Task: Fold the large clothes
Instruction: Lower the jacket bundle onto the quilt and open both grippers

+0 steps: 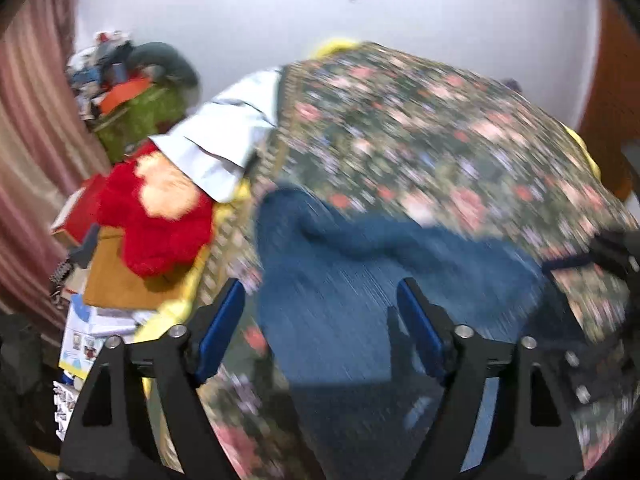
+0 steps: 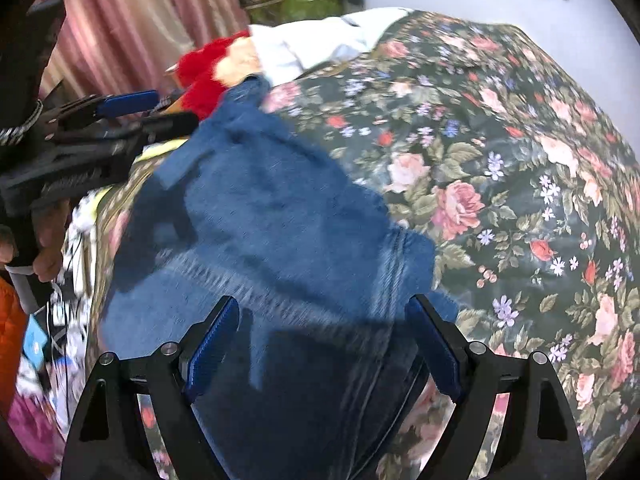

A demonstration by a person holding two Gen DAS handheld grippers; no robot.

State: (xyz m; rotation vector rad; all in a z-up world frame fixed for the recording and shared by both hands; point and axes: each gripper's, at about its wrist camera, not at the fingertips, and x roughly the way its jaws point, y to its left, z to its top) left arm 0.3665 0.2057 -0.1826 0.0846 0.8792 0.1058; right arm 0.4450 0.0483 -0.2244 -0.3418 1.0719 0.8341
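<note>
Curtain (image 1: 28, 128), pink and striped, at the far left of both wrist views.

Clutter heap (image 1: 120, 76) beside the curtain: a green bag, an orange item and assorted small goods, blurred.

Boxes and papers (image 1: 92, 320) below the heap, stacked off the bed's left edge.

Red plush toy (image 1: 160, 224) with a pale orange patch, lying at the bed's left edge on a brown board.

White garment (image 1: 216, 144), loosely bunched, at the bed's far left corner, overlapping the red plush toy.

Left tongs (image 1: 320, 312), blue-padded, released; jaws stand wide above the denim, nothing gripped between them. In the right wrist view the same tongs (image 2: 132, 114) reach in from the left edge, a hand (image 2: 44, 256) on the handle below.

Jeans (image 2: 272, 216), blue denim, lying on the bed near its left side; one end reaches up toward the red plush toy, the other runs down under the right tongs. Folded or merely doubled over: cannot tell through the blur.

Right tongs (image 2: 324, 332), blue-padded, released; jaws spread apart over the jeans, pads clear of the cloth.

Bed (image 2: 500, 168), covered with a dark green bedspread printed with pink roses, filling the right of both views.

White wall (image 1: 440, 20) behind the bed.
</note>
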